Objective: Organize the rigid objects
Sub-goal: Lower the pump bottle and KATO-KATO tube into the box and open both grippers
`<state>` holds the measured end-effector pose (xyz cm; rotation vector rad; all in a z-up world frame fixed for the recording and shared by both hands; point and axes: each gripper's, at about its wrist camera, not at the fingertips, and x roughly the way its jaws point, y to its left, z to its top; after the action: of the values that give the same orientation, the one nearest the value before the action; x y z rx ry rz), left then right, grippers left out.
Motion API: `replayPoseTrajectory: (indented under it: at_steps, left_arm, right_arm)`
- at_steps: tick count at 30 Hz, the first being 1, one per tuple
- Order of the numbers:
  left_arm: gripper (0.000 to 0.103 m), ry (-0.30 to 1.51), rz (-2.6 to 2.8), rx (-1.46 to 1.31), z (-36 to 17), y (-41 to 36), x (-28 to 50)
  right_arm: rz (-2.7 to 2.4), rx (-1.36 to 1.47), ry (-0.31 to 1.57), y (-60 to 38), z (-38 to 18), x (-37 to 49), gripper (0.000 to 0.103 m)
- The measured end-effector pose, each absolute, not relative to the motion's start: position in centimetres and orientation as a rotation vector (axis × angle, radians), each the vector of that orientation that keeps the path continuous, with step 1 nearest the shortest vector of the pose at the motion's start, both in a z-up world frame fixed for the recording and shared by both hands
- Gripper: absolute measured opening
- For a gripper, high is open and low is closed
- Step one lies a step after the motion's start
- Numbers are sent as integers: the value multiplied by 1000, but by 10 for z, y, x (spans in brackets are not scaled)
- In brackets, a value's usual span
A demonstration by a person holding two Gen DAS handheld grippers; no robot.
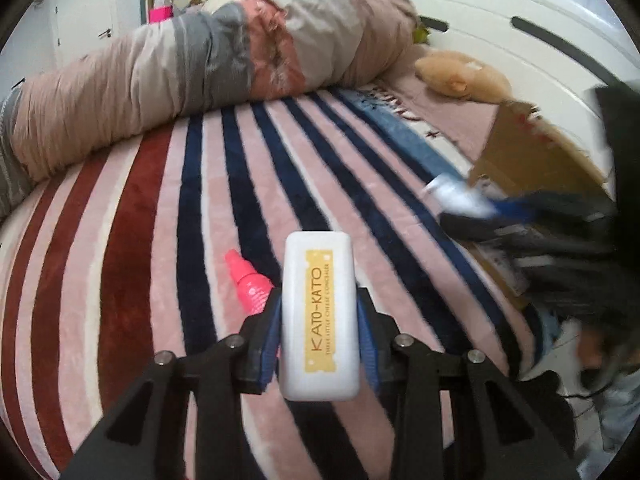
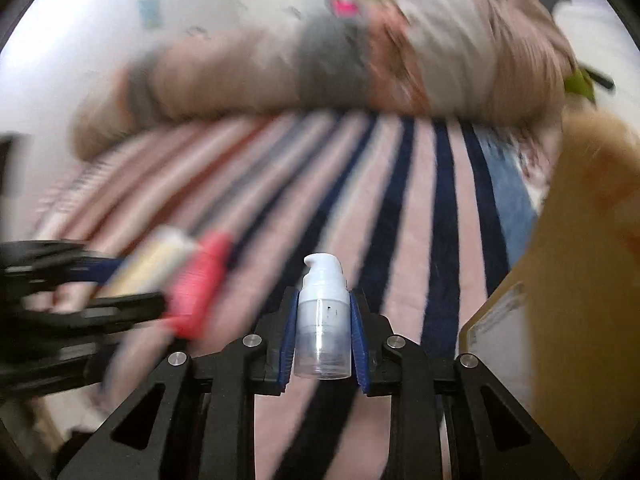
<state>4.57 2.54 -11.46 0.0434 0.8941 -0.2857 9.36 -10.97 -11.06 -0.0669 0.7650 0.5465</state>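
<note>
Bed (image 1: 132,208) with striped plush blanket fills both views; rolled duvet (image 1: 180,64) lies across its far side, white headboard (image 1: 500,12) at right. Open cardboard box (image 1: 536,152) sits at the bed's right edge, seen in the right wrist view as a tan wall (image 2: 592,264) close beside that gripper; likely the drop-off for the items, judged from the task. Left gripper (image 1: 318,328): fingers closed narrow on a white KATO-KATO concealer case (image 1: 318,320), held lengthwise between the blue pads, clear of the blanket. Right gripper (image 2: 322,332): fingers clamped on a small clear pump bottle (image 2: 322,320), upright, nozzle pointing left, also off the blanket. Pink spray bottle (image 1: 248,284) lies on the blanket just left of the left gripper, not yet collected. Right wrist view heavily blurred, so both hands appear to be in fast transit. Risks: the smooth, round bottle could twist or slip between the pads under a quick swing; both grippers heading for the same box opening could collide; the box flap could catch a finger; the case, gripped on its narrow sides, could pivot and drop short of the box.
</note>
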Motion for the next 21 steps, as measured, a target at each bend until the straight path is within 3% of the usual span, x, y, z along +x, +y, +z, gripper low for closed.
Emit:
replayPoseTrajectory:
  at_steps: [5, 8, 16, 21]
  left_arm:
    - [32, 811, -392, 59, -71, -2, 27]
    - [32, 765, -459, 90, -45, -28, 21]
    - [32, 722, -619, 164, -2, -113, 28]
    - [32, 752, -696, 233, 8, -172, 45]
  right_arm:
    - [618, -25, 567, -167, -17, 28, 20]
    - [540, 0, 555, -222, 5, 19, 20]
    - [384, 31, 832, -292, -69, 75, 21]
    - [371, 81, 866, -313, -89, 79, 21]
